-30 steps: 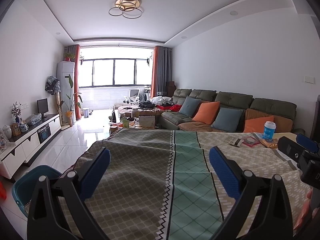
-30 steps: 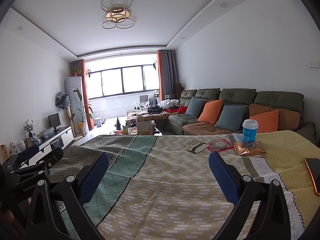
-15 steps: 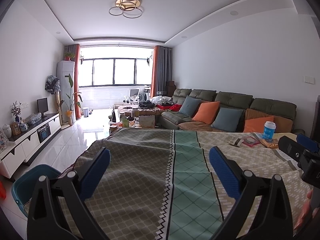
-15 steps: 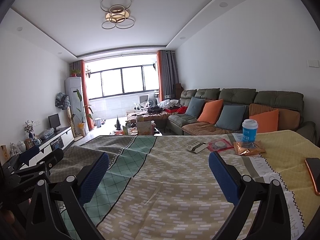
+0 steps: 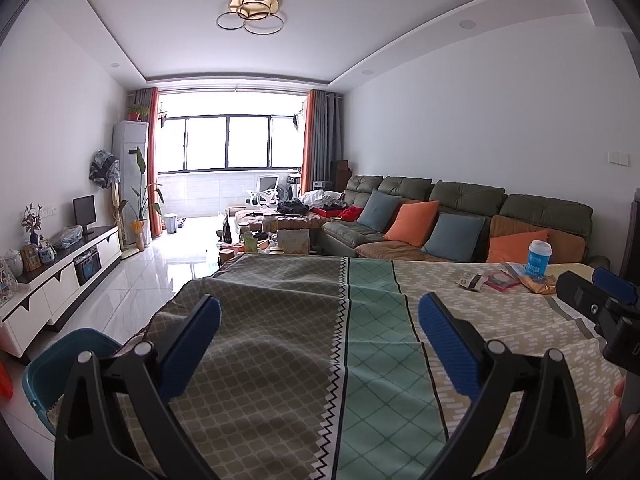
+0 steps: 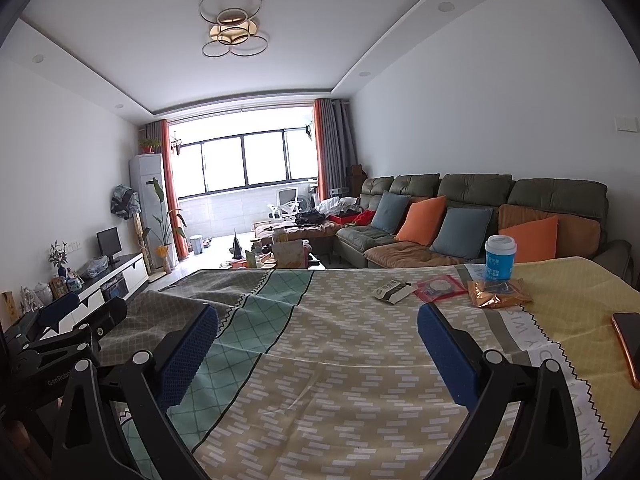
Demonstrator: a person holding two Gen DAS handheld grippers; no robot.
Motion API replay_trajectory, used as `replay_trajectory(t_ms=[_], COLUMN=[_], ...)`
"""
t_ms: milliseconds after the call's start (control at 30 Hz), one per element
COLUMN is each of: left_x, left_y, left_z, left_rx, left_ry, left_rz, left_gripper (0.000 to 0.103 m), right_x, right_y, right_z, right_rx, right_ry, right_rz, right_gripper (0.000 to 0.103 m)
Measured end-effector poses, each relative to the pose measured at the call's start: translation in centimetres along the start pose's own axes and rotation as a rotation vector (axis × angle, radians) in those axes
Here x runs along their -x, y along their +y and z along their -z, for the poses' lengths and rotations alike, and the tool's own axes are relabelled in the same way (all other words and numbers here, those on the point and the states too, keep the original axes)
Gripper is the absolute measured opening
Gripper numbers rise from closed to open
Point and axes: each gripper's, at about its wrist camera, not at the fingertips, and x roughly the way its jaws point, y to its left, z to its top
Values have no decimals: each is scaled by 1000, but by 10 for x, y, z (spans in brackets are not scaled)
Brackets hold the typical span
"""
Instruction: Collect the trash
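Trash lies in a small cluster at the far right part of the table: a white-and-dark packet (image 6: 393,291), a red-edged clear wrapper (image 6: 439,288) just beside it, and a crinkled gold foil bag (image 6: 498,296) touching the base of a blue paper cup (image 6: 500,258) with a white lid. Nothing has shifted from the frames a second and half a second ago; both grippers hang in the same spots over the patterned tablecloth (image 6: 320,360). The left gripper (image 5: 320,340) has its jaws spread wide and empty, and the right gripper (image 6: 318,344) likewise stands wide apart with nothing between its blue pads. Only the left wrist view shows a teal bin (image 5: 60,364) on the floor at the table's left corner. Only the right wrist view shows a phone (image 6: 628,344) with an orange rim lying at the table's right edge, well apart from the wrappers.
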Motion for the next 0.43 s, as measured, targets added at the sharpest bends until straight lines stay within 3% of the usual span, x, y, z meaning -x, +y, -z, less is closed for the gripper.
replay_trajectory(t_ms=[100, 200, 300, 433], left_x=[-1, -12, -37, -93], left_y=[0, 4, 10, 15], left_z=[0, 0, -1, 1], left_rx=[-11, 12, 36, 11], left_ry=[12, 74, 200, 419], left_rz=[3, 22, 37, 24], left_gripper=[99, 99, 99, 99], right_x=[-1, -2, -6, -23], right_y=[-1, -4, -14, -44], right_z=[0, 1, 2, 1], right_rx=[-1, -5, -9, -37], right_ry=[0, 18, 50, 173], right_rz=[3, 9, 32, 91], right_gripper=[99, 99, 99, 99])
